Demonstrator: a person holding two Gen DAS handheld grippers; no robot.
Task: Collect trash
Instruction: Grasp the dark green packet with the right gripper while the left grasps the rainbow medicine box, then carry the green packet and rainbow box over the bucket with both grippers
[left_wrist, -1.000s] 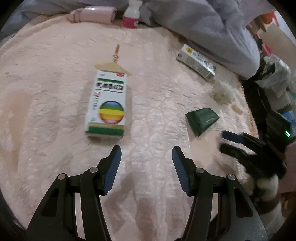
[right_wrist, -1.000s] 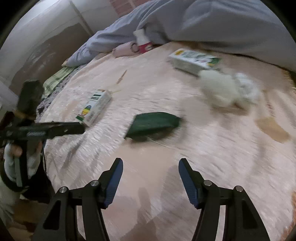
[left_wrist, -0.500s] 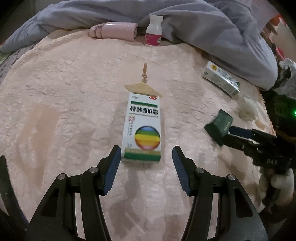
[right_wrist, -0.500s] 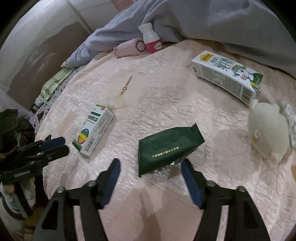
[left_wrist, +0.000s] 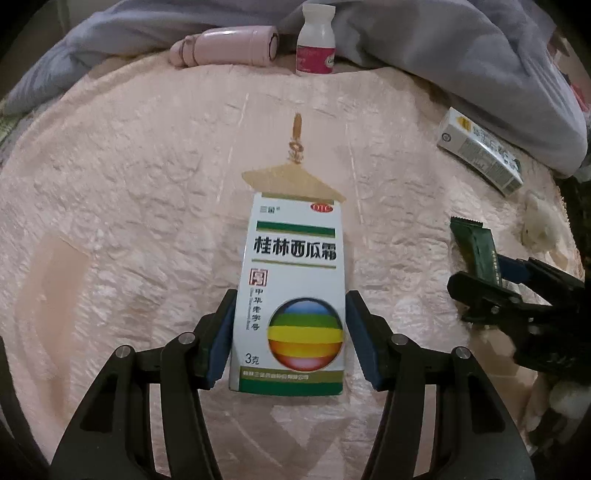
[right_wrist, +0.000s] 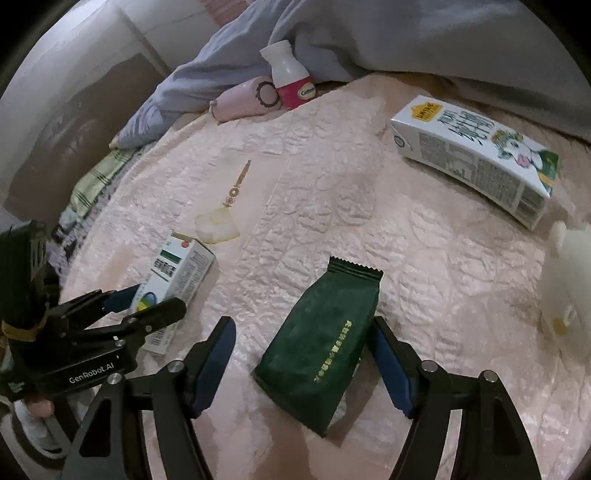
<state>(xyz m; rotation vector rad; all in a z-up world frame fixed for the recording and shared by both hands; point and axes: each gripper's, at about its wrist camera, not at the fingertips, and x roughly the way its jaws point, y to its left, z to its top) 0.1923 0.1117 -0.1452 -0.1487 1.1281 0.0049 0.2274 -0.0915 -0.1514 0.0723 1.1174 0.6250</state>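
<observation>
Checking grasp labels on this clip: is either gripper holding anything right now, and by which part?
Nothing is gripped yet. The left gripper straddles the near end of the medicine box; the right gripper straddles the green packet, one pad still clear. Both items lie on the bed.

A bedroom in a home: a pink quilted bedspread (left_wrist: 147, 192) is covering the bed, with a grey duvet (left_wrist: 461, 55) bunching along its far side and a striped sheet (right_wrist: 99, 177) showing at the edge. A pink flask (left_wrist: 229, 46), a pill bottle (left_wrist: 316, 40), a milk carton (right_wrist: 476, 155) and a plush toy (right_wrist: 569, 288) are lying about.
</observation>
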